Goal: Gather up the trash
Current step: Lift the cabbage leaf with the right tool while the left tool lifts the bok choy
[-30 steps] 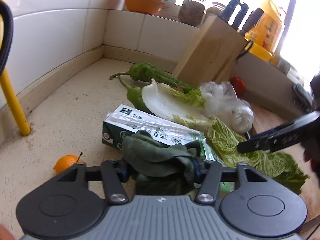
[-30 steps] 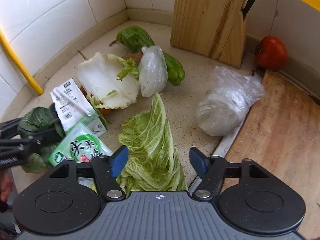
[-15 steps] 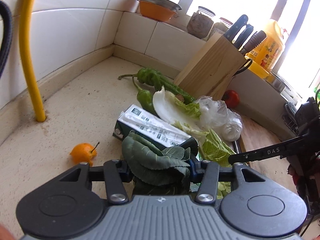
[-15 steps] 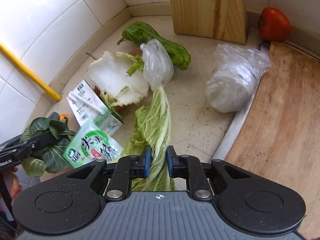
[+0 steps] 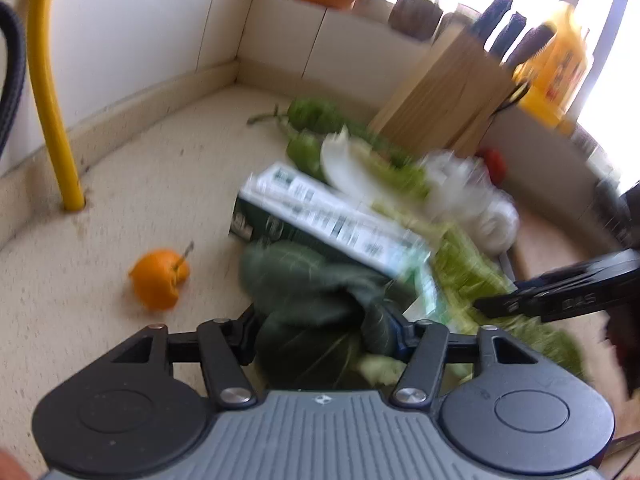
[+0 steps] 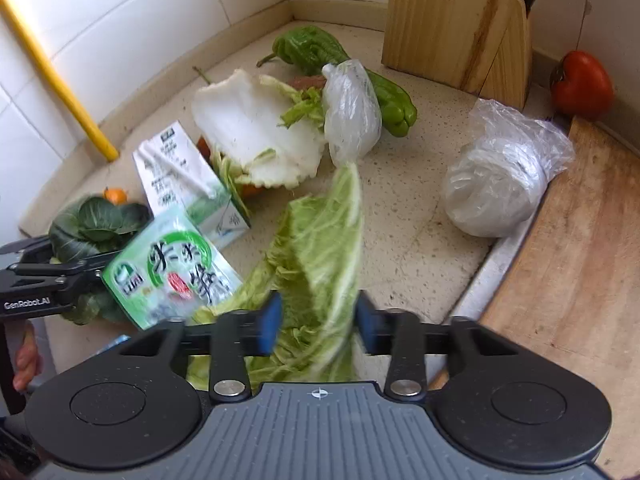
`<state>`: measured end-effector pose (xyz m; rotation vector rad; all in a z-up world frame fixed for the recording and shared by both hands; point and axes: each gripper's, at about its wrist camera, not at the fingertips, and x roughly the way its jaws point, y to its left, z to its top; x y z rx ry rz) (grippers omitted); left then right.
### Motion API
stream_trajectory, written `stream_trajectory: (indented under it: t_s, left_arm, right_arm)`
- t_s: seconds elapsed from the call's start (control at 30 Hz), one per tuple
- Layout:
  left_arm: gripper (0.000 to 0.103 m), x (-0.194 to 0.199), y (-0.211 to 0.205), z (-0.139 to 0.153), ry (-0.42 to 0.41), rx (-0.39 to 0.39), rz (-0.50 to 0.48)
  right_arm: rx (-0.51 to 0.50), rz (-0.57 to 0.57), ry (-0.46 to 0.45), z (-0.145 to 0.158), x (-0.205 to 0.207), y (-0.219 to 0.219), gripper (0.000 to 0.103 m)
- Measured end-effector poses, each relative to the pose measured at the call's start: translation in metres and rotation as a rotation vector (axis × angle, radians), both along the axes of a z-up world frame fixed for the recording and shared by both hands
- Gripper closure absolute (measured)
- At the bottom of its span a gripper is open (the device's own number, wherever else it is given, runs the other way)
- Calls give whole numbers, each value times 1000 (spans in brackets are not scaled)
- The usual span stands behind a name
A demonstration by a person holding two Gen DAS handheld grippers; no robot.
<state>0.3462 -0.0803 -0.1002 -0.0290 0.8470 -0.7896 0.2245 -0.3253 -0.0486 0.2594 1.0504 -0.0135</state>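
— Left gripper (image 5: 326,340)?
— I log it clamped on a dark green leafy vegetable bunch (image 5: 316,300), just above the speckled beige surface (image 5: 140,200).
— Right gripper (image 6: 318,322)?
— Fingers spread, straddling a pale green cabbage leaf (image 6: 320,240). White-and-green carton (image 6: 180,176) lies beside it.

place: home kitchen | evidence: tiled wall (image 6: 120,20), stone counter (image 6: 408,208), knife block (image 5: 448,92), cutting board (image 6: 568,260)
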Motion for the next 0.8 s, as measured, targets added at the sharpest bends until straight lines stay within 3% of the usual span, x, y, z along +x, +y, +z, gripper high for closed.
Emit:
stream_trajectory:
  t_s: [0.03, 0.07, 0.2, 0.3, 0.47, 0.8]
  left_arm:
    - [44, -3, -1, 0, -11, -6, 7]
    - [45, -5, -3, 0, -21, 8, 4]
    - [56, 1, 0, 7, 22, -16, 7]
    - [57, 7, 7, 11, 61, -58, 27]
    - [57, 10, 16, 22, 78, -120, 46]
    - [57, 9, 25, 40, 60, -165, 67]
  right_arm:
    - [27, -16, 4, 1, -2, -4, 85]
    - [63, -34, 12, 1, -3, -8, 87]
    - [257, -141, 9, -1, -13, -34, 89]
    - [377, -205, -31, 1, -24, -49, 89]
    - [491, -245, -96, 13, -35, -64, 89]
    - [679, -285, -221, 33, -49, -81, 89]
